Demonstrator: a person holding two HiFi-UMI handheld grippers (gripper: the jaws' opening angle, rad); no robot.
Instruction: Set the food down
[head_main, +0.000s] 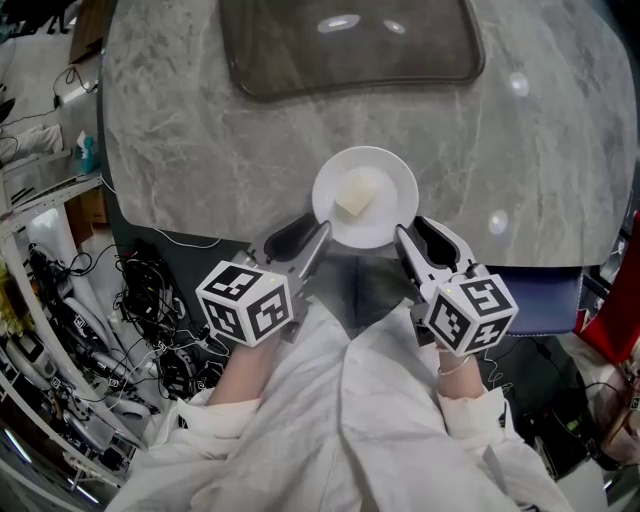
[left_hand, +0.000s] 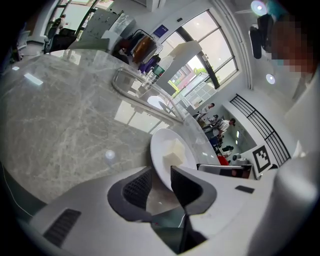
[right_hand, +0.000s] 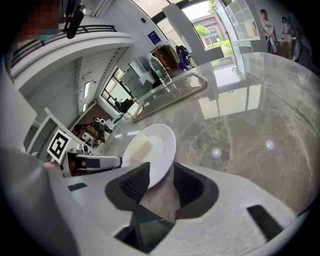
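A white plate (head_main: 388, 178) with a pale block of food (head_main: 356, 196) rests on the grey marble table (head_main: 200, 130), close to its front edge. My left gripper (head_main: 305, 236) is at the plate's left rim and my right gripper (head_main: 421, 238) at its right rim. In the left gripper view the plate (left_hand: 159, 147) and food (left_hand: 173, 152) stand edge-on between the jaws of the left gripper (left_hand: 161, 180), with a gap beside the rim. In the right gripper view the plate (right_hand: 164, 142) and food (right_hand: 141, 147) sit just past the right gripper (right_hand: 161, 182), whose jaws stand apart.
A dark rounded tray (head_main: 350, 45) lies at the far side of the table. Cables and clutter (head_main: 150, 320) cover the floor to the left. A blue-grey chair edge (head_main: 545, 300) sits below the table's front right. Bottles (right_hand: 159, 70) stand beyond the tray.
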